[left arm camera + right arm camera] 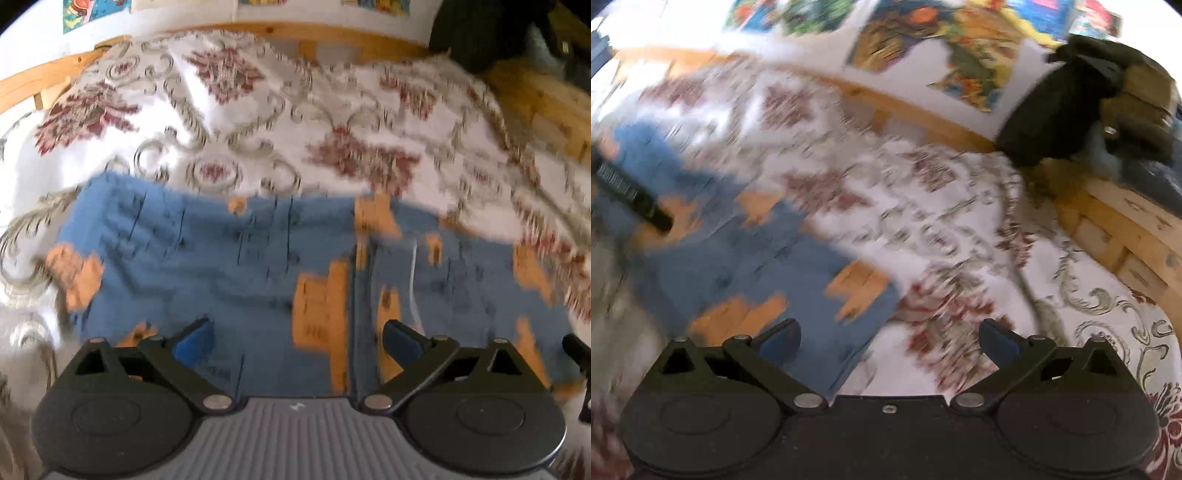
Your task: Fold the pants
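Blue pants [229, 266] are spread flat on the floral bed cover [332, 122]; the left claw [297, 341] and the right claw [888, 339] are held wide, empty, above them.

Bright daylight washes out the upper left of both fisheye views. Heavy motion blur smears the floral bedspread [332, 110] and blue pants [221, 258]; only the near gripper bodies stay sharp. Edges curve strongly.

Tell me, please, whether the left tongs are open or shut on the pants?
Open. The left tongs have their blue pads spread wide apart over the blue-and-orange pants, with no fabric pinched between them.
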